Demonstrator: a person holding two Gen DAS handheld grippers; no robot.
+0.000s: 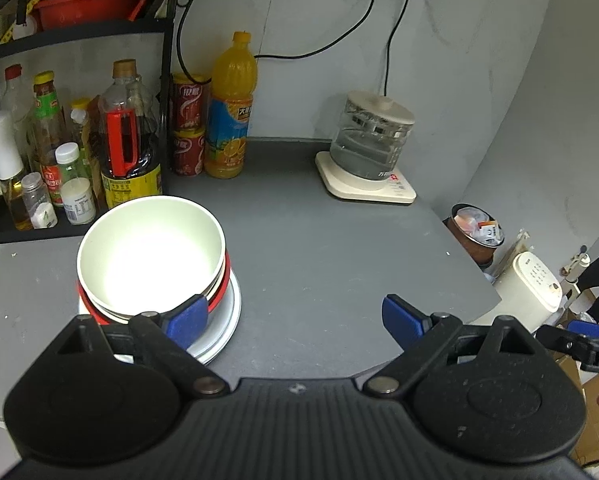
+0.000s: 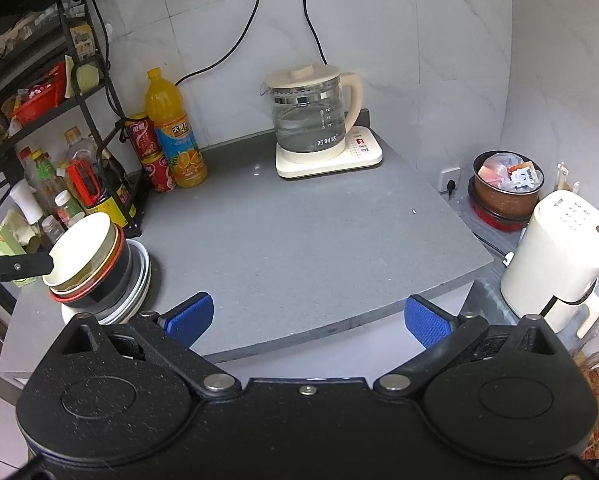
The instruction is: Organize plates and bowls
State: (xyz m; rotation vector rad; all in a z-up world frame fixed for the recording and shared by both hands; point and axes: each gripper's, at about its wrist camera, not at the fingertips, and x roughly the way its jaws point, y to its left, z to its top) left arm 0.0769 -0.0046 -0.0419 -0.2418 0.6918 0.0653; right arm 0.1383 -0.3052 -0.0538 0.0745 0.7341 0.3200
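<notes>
A cream bowl (image 1: 151,252) tops a stack of bowls, one of them red-rimmed (image 1: 219,298), standing on white plates (image 1: 227,320) at the left of the grey counter (image 1: 319,260). My left gripper (image 1: 295,318) is open just in front of the stack, its left pad beside the stack's near edge, nothing held. In the right wrist view the same stack (image 2: 91,264) stands at the far left on its plates (image 2: 139,280). My right gripper (image 2: 307,320) hangs open over the counter's front edge (image 2: 299,340), empty. The left gripper's finger (image 2: 19,266) shows beside the top bowl.
Sauce bottles (image 1: 129,140), red cans (image 1: 187,128) and an orange juice bottle (image 1: 231,112) line the back left by a black rack (image 2: 99,120). A glass kettle (image 2: 311,120) on its base sits at the back. Off the right edge stand a pot (image 2: 507,188) and a white appliance (image 2: 559,256).
</notes>
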